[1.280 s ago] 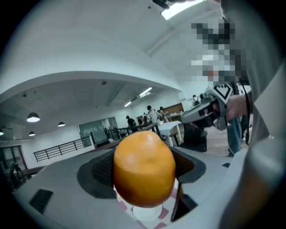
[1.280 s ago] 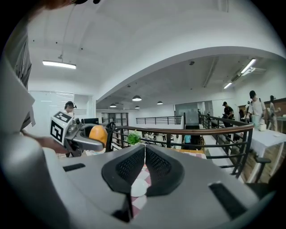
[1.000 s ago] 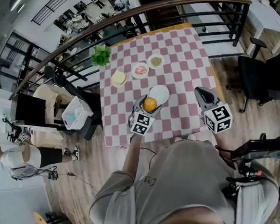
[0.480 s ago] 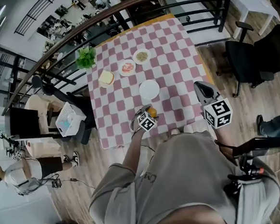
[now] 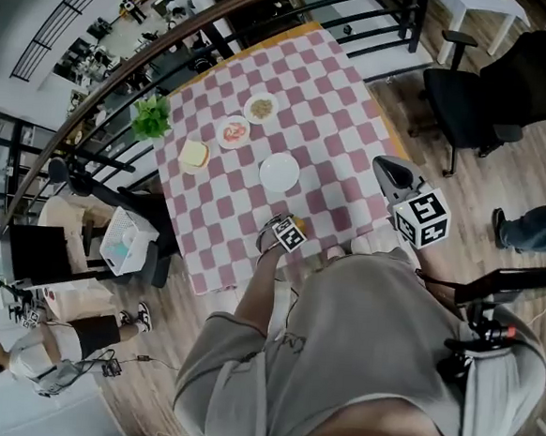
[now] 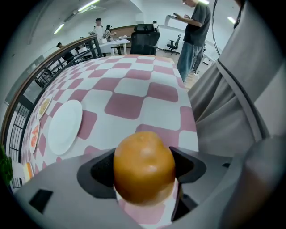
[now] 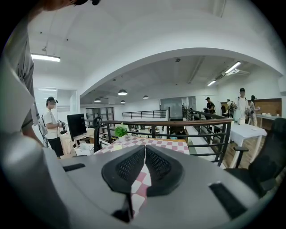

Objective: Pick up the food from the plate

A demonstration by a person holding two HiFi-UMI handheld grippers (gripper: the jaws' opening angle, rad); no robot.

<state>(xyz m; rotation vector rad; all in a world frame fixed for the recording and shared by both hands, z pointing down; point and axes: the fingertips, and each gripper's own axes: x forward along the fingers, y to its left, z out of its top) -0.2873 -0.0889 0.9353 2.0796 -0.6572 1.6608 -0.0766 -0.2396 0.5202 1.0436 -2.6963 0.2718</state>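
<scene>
My left gripper point(image 6: 144, 171) is shut on a round orange piece of food point(image 6: 143, 161), held just above the pink-and-white checked table point(image 6: 134, 96). In the head view that left gripper point(image 5: 286, 228) sits over the table's near edge, close to my body. The empty white plate point(image 5: 279, 172) lies beyond it, also seen as the white plate point(image 6: 65, 126) to the left. My right gripper point(image 5: 386, 171) hovers off the table's right corner; the right gripper point(image 7: 145, 167) has its jaws pressed together with nothing between them.
Three more plates stand farther back: red food point(image 5: 233, 131), grainy food point(image 5: 260, 107), a yellow slice point(image 5: 194, 155). A green plant point(image 5: 150, 116) marks the far left corner. A railing point(image 5: 223, 16) runs behind the table; an office chair point(image 5: 471, 96) stands right, a white basket point(image 5: 125, 238) left.
My left gripper has carried the orange food away from the white plate toward the table's near edge. The right gripper has barely moved.
</scene>
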